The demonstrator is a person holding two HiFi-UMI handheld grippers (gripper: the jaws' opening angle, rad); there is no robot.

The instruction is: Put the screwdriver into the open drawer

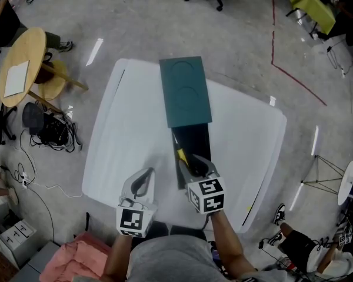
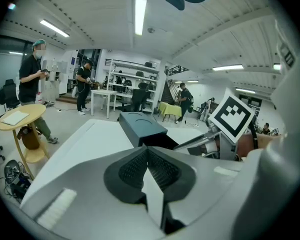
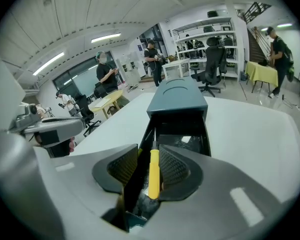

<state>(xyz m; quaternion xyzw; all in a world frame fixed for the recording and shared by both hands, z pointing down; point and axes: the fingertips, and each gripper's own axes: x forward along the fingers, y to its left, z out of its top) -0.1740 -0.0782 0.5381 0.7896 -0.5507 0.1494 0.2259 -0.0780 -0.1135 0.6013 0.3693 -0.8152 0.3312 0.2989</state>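
White table (image 1: 129, 134) w/ a teal cabinet (image 1: 185, 93), its drawer (image 1: 199, 137) open. The screwdriver (image 3: 153, 171) lies inside the drawer. Right gripper (image 3: 149, 165) is above it, jaws wide, not pressing. Left gripper (image 2: 147, 166) is closed, empty.

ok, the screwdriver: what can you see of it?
The screwdriver has a yellow, plastic-looking handle and a thin metal shaft. It lies flat in the open drawer, along its left side, with the shaft pointing toward the cabinet. The right gripper hangs over it with jaws apart. The handle shows between them, seemingly untouched.
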